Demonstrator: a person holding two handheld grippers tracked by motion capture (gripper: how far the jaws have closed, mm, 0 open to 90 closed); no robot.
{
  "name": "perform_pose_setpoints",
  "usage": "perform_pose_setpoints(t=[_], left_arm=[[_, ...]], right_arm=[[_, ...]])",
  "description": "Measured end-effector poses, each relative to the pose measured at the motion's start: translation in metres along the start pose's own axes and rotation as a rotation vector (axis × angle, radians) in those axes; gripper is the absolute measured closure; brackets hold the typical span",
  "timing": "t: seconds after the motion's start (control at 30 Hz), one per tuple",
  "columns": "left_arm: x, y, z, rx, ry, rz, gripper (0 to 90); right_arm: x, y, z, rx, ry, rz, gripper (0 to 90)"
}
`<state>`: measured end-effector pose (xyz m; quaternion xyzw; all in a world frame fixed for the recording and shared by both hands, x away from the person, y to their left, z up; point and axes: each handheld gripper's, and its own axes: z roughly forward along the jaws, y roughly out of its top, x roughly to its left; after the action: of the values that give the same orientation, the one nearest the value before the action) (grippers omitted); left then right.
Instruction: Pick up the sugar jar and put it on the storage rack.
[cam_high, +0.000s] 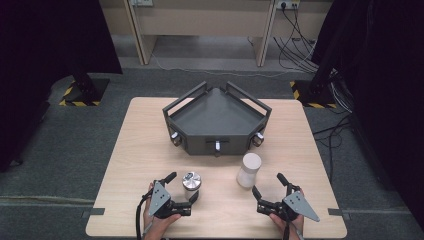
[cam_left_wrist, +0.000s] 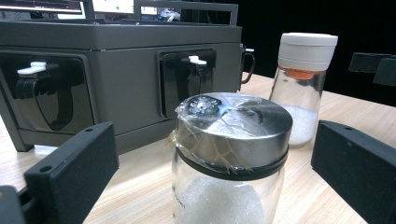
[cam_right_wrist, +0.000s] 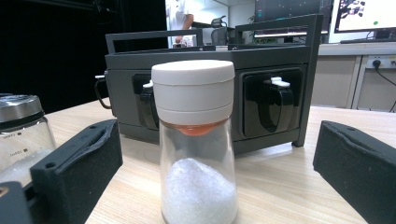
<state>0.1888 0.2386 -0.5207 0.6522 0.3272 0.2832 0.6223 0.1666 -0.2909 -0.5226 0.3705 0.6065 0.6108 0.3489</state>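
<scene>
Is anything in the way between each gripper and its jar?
Nothing visible. The left gripper is open around the metal-lidded jar, and the right gripper is open just behind the white-capped jar, with bare table between.

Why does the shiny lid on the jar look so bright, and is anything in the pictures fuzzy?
In the left gripper view, the metal lid catches light, with glare on its wrinkled tape cover; the near glass jar below is slightly soft. In the right gripper view, the white-capped bottle is sharp, the room behind blurry. In the high view, the dark tray is evenly lit, the corners black.
</scene>
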Motion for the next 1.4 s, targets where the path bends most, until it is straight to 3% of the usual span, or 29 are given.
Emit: perform_pose_setpoints(t=[0.9,1.4], left_arm=[[0.0008,-0.0006,0.0004,0.003,0.01,-0.005,0.3],[0.0,0.0006,0.0059,0.021,-0.005,-0.002,0.3]], right_arm=[[0.0019,-0.0003,0.0018,0.001,0.002,0.006,1.6],[0.0016,-0.0007,-0.0001,0.001,0.001,0.005,1.5]])
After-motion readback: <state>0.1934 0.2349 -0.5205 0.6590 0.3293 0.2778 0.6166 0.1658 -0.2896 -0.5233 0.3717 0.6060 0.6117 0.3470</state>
